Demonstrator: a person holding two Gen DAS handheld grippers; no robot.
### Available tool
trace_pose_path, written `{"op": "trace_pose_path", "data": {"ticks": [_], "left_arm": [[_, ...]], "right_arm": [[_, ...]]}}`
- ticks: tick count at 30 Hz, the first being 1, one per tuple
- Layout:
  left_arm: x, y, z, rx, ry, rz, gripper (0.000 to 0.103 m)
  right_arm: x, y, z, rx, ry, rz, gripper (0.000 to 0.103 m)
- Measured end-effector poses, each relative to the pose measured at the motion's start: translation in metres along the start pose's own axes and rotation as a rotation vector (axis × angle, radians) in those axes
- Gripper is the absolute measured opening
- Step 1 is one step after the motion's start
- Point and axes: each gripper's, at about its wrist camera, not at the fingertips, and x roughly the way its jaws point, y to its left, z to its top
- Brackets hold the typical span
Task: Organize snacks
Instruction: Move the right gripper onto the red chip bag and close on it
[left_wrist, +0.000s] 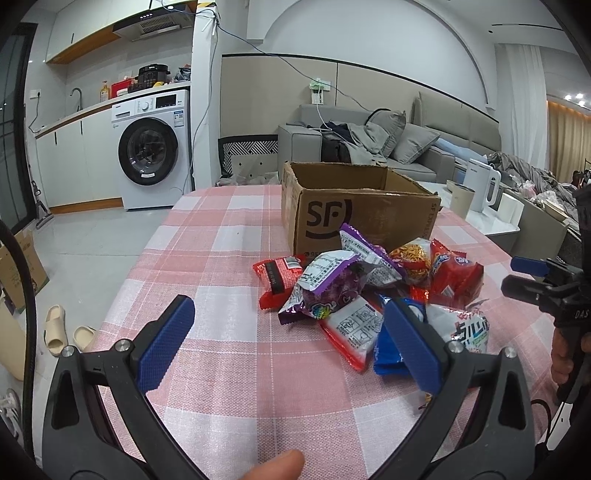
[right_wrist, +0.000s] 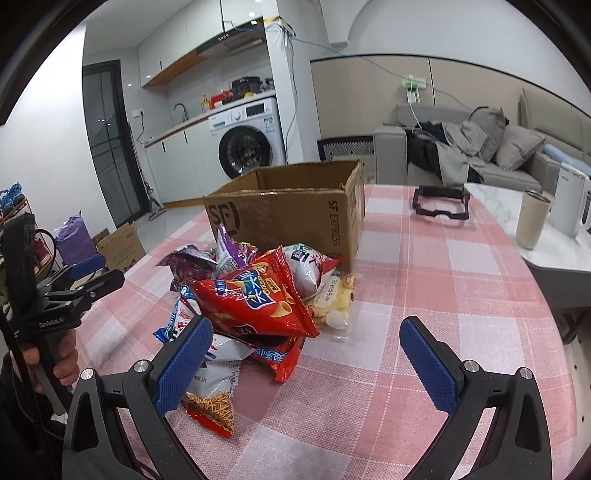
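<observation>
Opposed low views, shared snack pile (left_wrist: 369, 291)

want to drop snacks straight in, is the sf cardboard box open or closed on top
Open. The cardboard box stands upright on the checked tablecloth with no flaps covering its top, so its inner walls show. Its floor is hidden, so contents cannot be told.

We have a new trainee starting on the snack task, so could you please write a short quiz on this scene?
1. True or false: the box is open at the top.
2. Where do the snacks lie? A in the box; B on the cloth in front of the box; C on the floor.
3. Fill in: both the left tongs and the right tongs are ____.

Key: 1 true; 2 B; 3 open.
</observation>
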Motion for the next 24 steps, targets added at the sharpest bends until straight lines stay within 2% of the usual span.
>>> {"op": "trace_pose_path", "data": {"ticks": [8,16,22,24], "left_arm": [[0.014,-0.003,0.004,0.002,0.048,-0.049,0.102],[0.03,-0.003,0.011,0.002,0.073,-0.062,0.102],[0.039,0.0,0.011,-0.007,0.088,-0.061,0.102],[0.041,0.001,0.012,-0.011,0.091,-0.061,0.102]], "right_arm": [[0.024,0.009,0.017,0.041,0.074,0.114,0.103],[0.059,0.022,0.023,0.022,0.152,0.125,0.103],[0.077,0.011,0.023,0.092,0.21,0.178,0.103],[0.081,0.008,0.023,0.13,0.223,0.209,0.099]]}}
